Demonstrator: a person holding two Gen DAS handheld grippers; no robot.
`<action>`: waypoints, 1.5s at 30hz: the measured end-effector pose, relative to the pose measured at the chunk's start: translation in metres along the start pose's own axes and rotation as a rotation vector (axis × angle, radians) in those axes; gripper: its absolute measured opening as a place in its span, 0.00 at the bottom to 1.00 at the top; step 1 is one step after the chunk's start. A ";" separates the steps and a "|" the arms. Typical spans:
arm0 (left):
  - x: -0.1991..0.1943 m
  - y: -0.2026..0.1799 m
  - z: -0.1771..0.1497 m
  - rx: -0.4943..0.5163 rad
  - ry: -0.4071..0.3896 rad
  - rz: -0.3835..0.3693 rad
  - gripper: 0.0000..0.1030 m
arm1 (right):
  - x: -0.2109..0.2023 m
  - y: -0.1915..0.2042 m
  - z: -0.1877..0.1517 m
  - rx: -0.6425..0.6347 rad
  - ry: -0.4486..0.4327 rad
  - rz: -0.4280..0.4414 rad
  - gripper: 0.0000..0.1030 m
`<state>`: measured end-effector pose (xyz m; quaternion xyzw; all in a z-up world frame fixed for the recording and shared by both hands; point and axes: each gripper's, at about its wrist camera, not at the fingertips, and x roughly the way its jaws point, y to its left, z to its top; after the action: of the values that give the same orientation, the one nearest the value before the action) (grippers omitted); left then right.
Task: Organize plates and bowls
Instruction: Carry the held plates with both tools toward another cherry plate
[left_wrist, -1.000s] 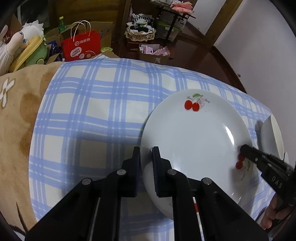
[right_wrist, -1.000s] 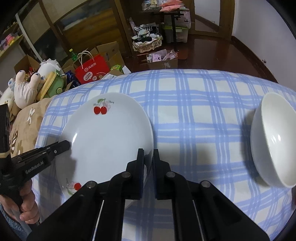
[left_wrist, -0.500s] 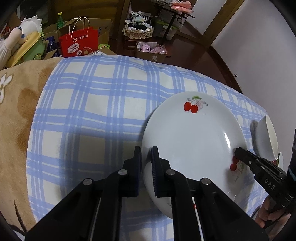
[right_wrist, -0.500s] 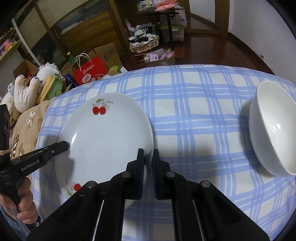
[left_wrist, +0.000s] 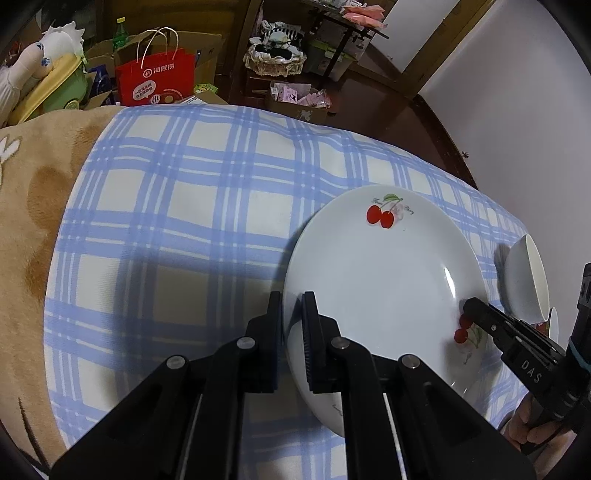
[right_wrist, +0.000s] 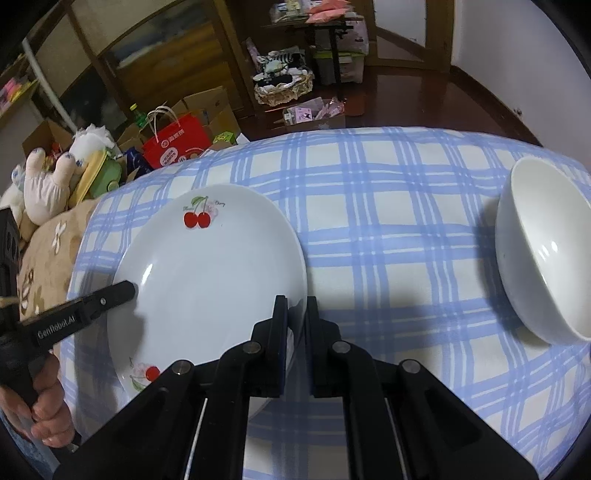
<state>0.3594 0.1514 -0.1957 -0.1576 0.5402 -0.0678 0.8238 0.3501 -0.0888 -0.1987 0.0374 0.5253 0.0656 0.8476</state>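
White and glossy, the plate (left_wrist: 373, 280) carries two red cherry prints with small script beside them, too fine to read apart from something like "Cherry". It lies on the blue-and-white checked cloth (left_wrist: 177, 206), toward the cloth's near edge. The left gripper (left_wrist: 292, 317) is pinched narrow on the plate's rim at its left side, one finger above and one below. The right gripper (right_wrist: 296, 321) is clamped the same way on the opposite rim. On the right gripper's finger, seen from the left wrist, stand the letters "DAS"; on the left gripper's finger, seen from the right wrist, "GenRobot.AI". A hand (right_wrist: 46, 413) grips that left handle.

Well apart from the plate, near the cloth's right edge, sits a plain white bowl (right_wrist: 543, 251), empty and upright.

Left of the cloth lies a tan fleece blanket (left_wrist: 33, 206) with a flower pattern. Beyond the far edge stand a red paper bag (left_wrist: 155, 81) printed with white Chinese characters, cardboard boxes, plush toys (right_wrist: 48, 184), a green bottle, a lace-trimmed basket (right_wrist: 284, 83) and dark wooden flooring against a white wall.
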 end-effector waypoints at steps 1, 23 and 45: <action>0.000 0.000 0.000 -0.002 0.000 -0.001 0.10 | 0.001 0.001 0.000 -0.006 0.003 0.001 0.10; -0.009 -0.017 -0.014 -0.011 0.038 -0.022 0.10 | -0.029 -0.011 -0.024 0.030 -0.016 0.023 0.08; -0.078 -0.092 -0.060 0.085 0.032 -0.044 0.12 | -0.139 -0.049 -0.065 0.106 -0.139 0.016 0.07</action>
<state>0.2786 0.0758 -0.1195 -0.1333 0.5463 -0.1110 0.8194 0.2341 -0.1584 -0.1116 0.0909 0.4677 0.0418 0.8782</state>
